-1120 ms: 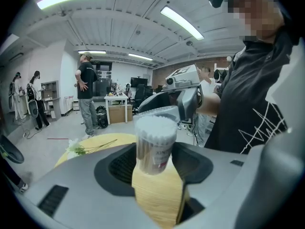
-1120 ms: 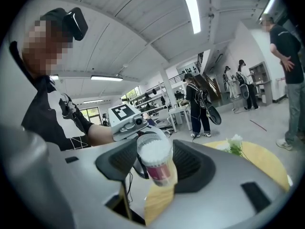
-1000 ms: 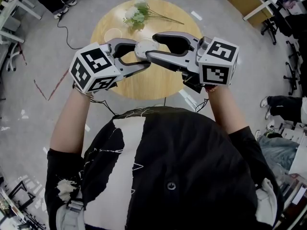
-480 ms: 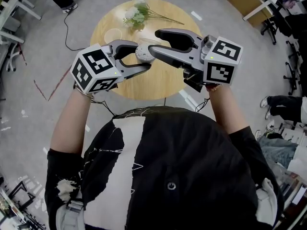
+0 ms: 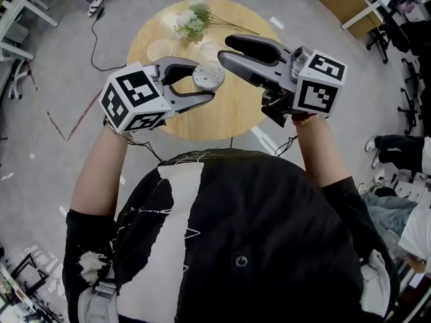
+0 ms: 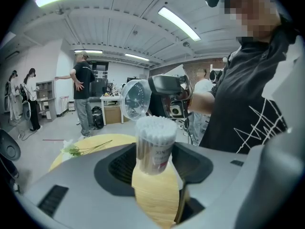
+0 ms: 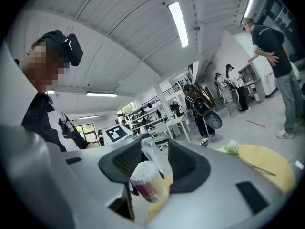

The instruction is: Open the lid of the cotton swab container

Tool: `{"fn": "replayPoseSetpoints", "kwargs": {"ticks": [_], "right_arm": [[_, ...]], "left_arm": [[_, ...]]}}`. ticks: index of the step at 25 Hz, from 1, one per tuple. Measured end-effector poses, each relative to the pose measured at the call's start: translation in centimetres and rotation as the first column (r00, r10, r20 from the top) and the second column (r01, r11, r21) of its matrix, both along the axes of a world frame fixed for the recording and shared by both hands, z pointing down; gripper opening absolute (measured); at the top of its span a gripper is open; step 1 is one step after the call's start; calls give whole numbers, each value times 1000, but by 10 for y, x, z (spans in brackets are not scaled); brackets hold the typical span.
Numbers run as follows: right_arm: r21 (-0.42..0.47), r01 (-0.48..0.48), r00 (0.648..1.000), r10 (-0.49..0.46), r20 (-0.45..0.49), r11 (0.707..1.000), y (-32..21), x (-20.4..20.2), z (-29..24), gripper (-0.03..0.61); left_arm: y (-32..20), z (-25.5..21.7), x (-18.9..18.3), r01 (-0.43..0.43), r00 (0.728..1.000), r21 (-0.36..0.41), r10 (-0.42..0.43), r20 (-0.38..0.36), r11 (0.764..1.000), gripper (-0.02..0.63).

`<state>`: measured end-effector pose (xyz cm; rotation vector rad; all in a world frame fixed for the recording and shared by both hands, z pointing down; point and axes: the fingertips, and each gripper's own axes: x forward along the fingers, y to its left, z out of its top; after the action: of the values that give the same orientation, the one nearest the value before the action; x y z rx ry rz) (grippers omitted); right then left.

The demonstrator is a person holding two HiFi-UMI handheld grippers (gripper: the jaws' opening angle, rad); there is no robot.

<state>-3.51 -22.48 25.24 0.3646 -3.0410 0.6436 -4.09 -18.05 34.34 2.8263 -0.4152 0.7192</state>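
My left gripper (image 5: 205,80) is shut on the cotton swab container (image 5: 208,77), a clear upright tube packed with white-tipped swabs (image 6: 153,144), held above the round wooden table (image 5: 236,116). The container's top is uncovered. The clear round lid (image 6: 136,99) is off it and sits between the fingers of my right gripper (image 5: 223,48), just up and right of the container. Those jaws are closing on the lid, which hangs in the air with them. In the right gripper view the lid (image 7: 151,152) shows edge-on between the jaws, with the container (image 7: 147,179) just below.
White artificial flowers (image 5: 192,20) and a pale round dish (image 5: 159,48) lie at the table's far side. A cable (image 5: 91,42) trails on the floor to the left. A person (image 6: 83,97) stands near desks in the background.
The right gripper has pulled up and to the right, away from the container, taking the lid with it. The swab tips are now exposed. The left gripper has barely moved.
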Motion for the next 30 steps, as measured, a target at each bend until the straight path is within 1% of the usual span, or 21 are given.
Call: {"fn": "replayPoseSetpoints", "kwargs": {"ticks": [3,8,16,23,27,30], "right_arm": [[-31,-8,1000,9,23,999,-4,3,2,169],[-83,-37,998,42,53,996,-12,7,7,115],[-176,-62,994,78,83,982,-23,10,25,112],[-224,-72,991,95,91,972,-27,13,34,109],[-263,-39,989,75,127,964,-24,11,37,114],[-266,-60,989,92,113,962,-27,14,41,117]], "left_arm": [[1,-2,1,-9,1000,2,9,-1,1000,245],[2,-6,4,-20,1000,10,20,-8,1000,245],[2,-4,4,-27,1000,13,27,-15,1000,245],[4,-6,5,-29,1000,17,29,-11,999,245],[4,-5,5,-29,1000,18,29,-8,999,245],[4,-3,6,-29,1000,16,29,-5,999,245]]}}
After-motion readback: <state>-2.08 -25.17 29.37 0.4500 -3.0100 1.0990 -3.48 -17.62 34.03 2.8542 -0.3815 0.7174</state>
